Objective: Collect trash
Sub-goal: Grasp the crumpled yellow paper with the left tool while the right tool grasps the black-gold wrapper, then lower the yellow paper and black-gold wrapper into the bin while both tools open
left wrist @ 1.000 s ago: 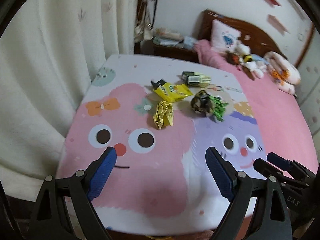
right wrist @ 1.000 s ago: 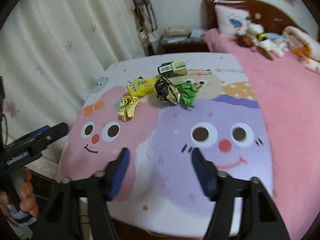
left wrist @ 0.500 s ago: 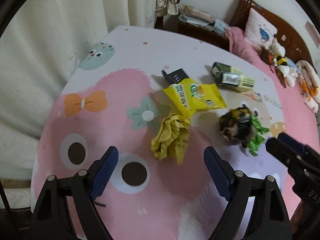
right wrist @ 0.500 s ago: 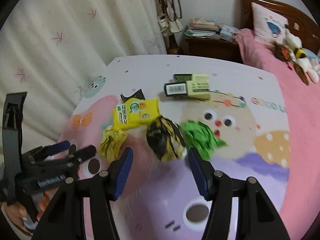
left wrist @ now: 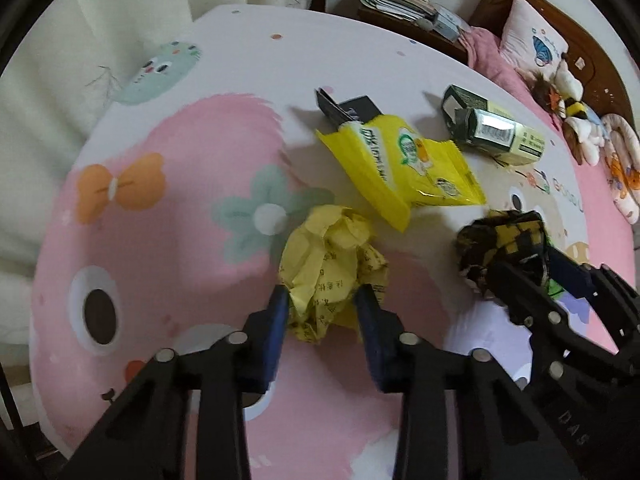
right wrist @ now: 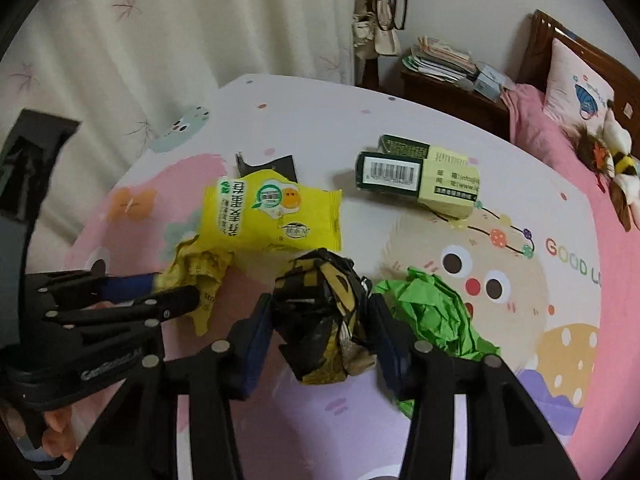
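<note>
Both grippers have just been closing on the bedsheet (left wrist: 168, 240) — left gripper (left wrist: 320, 304) pinching the yellow paper wad (left wrist: 332, 256), right gripper (right wrist: 320, 316) clasping the black-and-yellow wrapper (right wrist: 320, 304) — so squeeze firmly, then lift straight up, clear of the green paper (right wrist: 436, 312).

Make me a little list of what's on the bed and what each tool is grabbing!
surface: cartoon bedsheet
left tool: jaws just closed in, pads pressing the crumpled yellow paper
right tool: jaws just closed in, pads against the black-and-yellow crumpled wrapper
beside right tool: crumpled green paper
still lying loose: yellow snack bag, dark green carton, small black packet
bin or bag for the trash: none in view
</note>
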A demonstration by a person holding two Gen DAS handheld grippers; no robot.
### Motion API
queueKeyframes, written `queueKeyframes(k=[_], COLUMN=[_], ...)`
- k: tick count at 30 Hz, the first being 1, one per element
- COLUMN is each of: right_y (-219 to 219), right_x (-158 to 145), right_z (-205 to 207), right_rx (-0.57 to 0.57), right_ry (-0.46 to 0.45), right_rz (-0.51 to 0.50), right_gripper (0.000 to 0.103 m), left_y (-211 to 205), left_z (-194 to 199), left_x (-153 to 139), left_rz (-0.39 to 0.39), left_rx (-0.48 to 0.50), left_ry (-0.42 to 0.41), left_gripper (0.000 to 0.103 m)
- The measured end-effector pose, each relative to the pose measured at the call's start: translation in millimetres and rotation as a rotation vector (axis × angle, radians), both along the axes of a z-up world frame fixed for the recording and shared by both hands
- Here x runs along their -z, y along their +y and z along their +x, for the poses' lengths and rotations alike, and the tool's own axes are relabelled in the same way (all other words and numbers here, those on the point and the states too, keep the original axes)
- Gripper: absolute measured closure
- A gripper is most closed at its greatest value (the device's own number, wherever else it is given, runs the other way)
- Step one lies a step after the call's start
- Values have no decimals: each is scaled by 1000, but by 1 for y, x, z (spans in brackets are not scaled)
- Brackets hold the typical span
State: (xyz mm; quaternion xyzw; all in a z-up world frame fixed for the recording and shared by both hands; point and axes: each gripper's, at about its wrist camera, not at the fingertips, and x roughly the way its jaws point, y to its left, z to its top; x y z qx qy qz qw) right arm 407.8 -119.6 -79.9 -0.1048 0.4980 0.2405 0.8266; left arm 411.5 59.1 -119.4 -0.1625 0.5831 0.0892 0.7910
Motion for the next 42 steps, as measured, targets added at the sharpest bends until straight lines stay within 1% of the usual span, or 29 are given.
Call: queueKeyframes(k=[1, 2, 5, 7, 11, 16, 18, 21, 24, 28, 31, 36, 42], right_y=[-1, -3, -8, -13, -23, -35, -38, -41, -41, -37, -30, -6, 19], right_x=[0, -1, -6, -12, -29, -51, -58, -64, -67, -72, -73, -75, -75], right_z=[-1, -2, -8, -14, -30, -56, -69, -89, -108, -138, -165, -217, -288], right_rx=[-6, -8, -7, -6, -1, 5, 7, 19, 50, 123, 184, 214, 244], right_ry=[4, 11, 28, 34, 41, 49, 62, 84, 100, 96, 119, 117, 101], right_rz=[11, 25, 64, 92, 150, 218, 234, 244, 249, 254, 268, 245, 230], right_gripper=[58, 59, 59, 60, 60, 60, 60, 60, 60, 60, 60, 60, 60], left_y=[-2, -4, -10, -13, -15, -24, -27, -34, -32, -23, -10, 11, 20], left_z=[0, 0, -5, -13, -33, -69, -85, -111, -134, -170, -197, -249, -302], left_x=[-1, -2, -9, -17, -37, -72, -86, -105, -118, -128, -131, -131, -127], left_rz=[1, 3, 31, 46, 53, 69, 74, 109, 120, 140, 135, 124, 96], left_rx=[6, 14, 34, 46, 56, 81, 100, 151, 190, 250, 274, 317, 375], left_ry=[-7, -12, -30, -42, -66, -105, -125, -160, -187, -214, -221, -240, -263], left_gripper=[77, 80, 82, 83, 84, 84, 84, 84, 84, 84, 84, 84, 84])
